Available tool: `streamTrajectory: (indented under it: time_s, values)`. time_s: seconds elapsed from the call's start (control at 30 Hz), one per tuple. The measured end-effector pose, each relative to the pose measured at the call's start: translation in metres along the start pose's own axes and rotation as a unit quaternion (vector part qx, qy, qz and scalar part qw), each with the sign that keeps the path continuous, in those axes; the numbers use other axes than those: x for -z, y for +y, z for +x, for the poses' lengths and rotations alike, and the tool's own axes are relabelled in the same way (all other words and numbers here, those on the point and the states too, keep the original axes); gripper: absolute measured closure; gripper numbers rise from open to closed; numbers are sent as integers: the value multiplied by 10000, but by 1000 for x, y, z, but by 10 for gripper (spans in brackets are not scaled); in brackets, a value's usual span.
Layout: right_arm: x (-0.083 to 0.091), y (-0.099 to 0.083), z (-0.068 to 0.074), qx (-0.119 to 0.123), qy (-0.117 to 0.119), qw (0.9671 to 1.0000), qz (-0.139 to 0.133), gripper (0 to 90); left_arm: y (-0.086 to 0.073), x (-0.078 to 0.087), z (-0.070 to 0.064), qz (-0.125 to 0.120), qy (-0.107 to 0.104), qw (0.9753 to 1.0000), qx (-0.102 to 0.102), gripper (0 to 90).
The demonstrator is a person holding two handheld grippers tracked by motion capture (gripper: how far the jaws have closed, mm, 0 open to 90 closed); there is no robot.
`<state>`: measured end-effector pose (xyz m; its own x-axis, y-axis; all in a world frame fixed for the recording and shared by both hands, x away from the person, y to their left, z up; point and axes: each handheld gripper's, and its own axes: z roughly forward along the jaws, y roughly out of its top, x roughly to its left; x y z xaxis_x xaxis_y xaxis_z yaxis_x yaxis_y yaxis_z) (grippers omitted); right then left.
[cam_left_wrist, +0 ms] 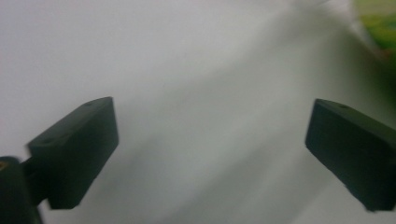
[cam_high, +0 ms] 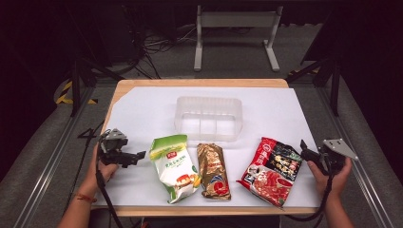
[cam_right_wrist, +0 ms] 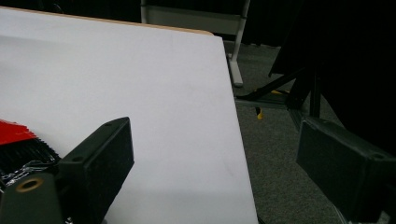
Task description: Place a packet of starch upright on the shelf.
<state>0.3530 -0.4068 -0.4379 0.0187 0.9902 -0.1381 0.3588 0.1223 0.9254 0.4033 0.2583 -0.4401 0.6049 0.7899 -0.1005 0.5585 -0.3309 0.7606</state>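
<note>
Three snack packets lie in a row near the table's front edge: a green and white packet, a gold and brown packet and a red and black packet. Behind them stands an empty clear plastic bin. My left gripper is held just left of the green packet, pointing toward it, open over the white sheet; the green packet is a blur at the top right. My right gripper sits just right of the red packet, open and holding nothing. A corner of the red packet lies beside its left jaw.
A white sheet covers the wooden table. The table's right edge drops to grey floor with black stand legs. A white metal frame stands on the floor beyond the table. Bare sheet lies around the bin.
</note>
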Motion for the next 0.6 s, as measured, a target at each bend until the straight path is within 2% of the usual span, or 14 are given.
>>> streamTrajectory:
  time_s: [0.03, 0.07, 0.1, 0.23, 0.27, 0.3, 0.33, 0.37, 0.4, 0.43, 0.47, 0.53, 0.57, 0.6]
  values:
    - [0, 0, 0, 1, 5, 10000, -2, 117, 0, 4, 0, -138, 131, 9998, 52, 22]
    - [0, 0, 0, -1, 14, 10000, -5, 117, 0, 7, -1, -202, 159, 9997, 52, 37]
    - [0, 0, 0, 0, 18, 10000, -6, 117, 1, 8, -4, -185, 132, 9997, -56, 31]
    - [0, 0, 0, 26, -1, 10000, 38, 117, 1, 12, -13, -235, 105, 9994, -210, 32]
    - [-1, 0, 1, 56, 13, 10000, 35, 117, 2, 15, -16, -333, 7, 9987, -394, 36]
    - [-1, 0, 1, 53, 12, 10000, 38, 117, 2, 15, -16, -333, 7, 9987, -394, 33]
    - [-1, 1, 1, 61, -1, 10000, 49, 117, 4, 17, -20, -422, -59, 9977, -523, 34]
    - [-1, 1, 1, 61, -1, 10000, 49, 117, 4, 17, -20, -422, -59, 9977, -523, 34]
    - [-1, 0, 2, 67, -9, 10000, 43, 117, 5, 17, -23, -430, -151, 9966, -679, 34]
    - [0, 0, 1, 73, -5, 10000, 19, 117, 5, 17, -25, -447, -199, 9960, -753, 33]
    - [0, 0, 1, 60, 19, 10000, -19, 117, 5, 16, -28, -435, -171, 9955, -819, 34]
    - [2, 0, 0, 15, 76, 9999, -117, 117, 6, 14, -32, -397, -319, 9949, -866, 40]
    - [3, 0, 0, 1, 56, 9999, -111, 117, 6, 12, -35, -340, -378, 9941, -956, 41]
    - [3, 0, -1, 2, 107, 9998, -186, 117, 6, 12, -37, -328, -364, 9935, -1026, 51]
